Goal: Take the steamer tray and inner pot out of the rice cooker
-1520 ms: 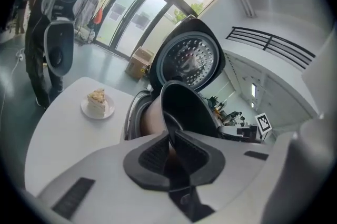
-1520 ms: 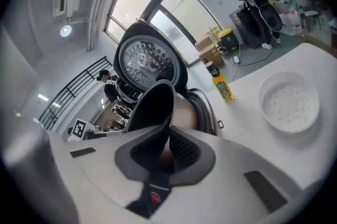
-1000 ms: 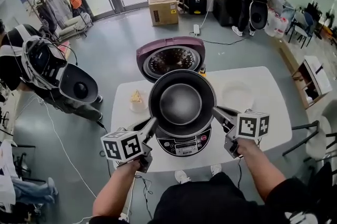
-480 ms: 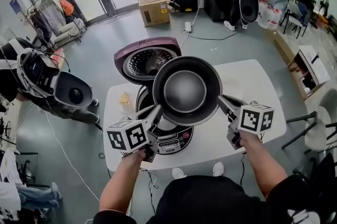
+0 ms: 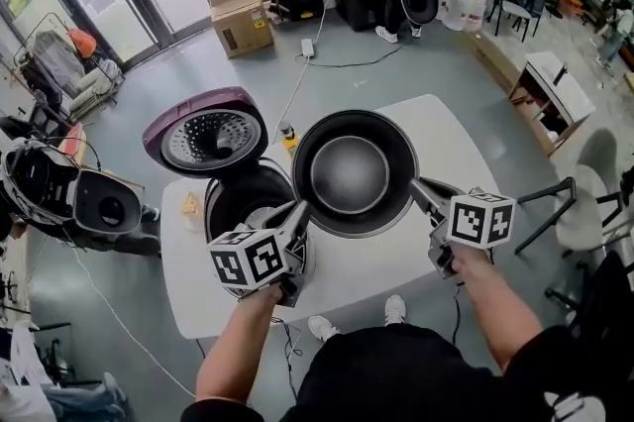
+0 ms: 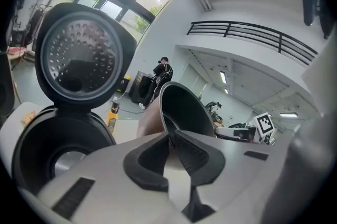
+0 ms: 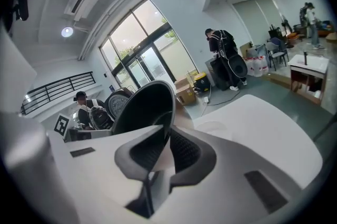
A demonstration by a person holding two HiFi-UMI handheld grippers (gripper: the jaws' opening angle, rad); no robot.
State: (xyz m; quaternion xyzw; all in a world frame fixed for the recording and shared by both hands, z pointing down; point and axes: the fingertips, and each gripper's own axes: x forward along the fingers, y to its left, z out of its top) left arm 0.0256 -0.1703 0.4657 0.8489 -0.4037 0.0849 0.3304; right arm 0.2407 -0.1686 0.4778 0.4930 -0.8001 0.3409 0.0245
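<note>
Lifted sideways since a second ago, the inner pot now hangs right of the open rice cooker, above the white table. The left gripper and right gripper pinch opposite rim edges, both forearms stretched forward and angled slightly down.

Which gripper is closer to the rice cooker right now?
Left. The left gripper grips the pot rim at the cooker edge; the right gripper grips the opposite rim, over the table.
</note>
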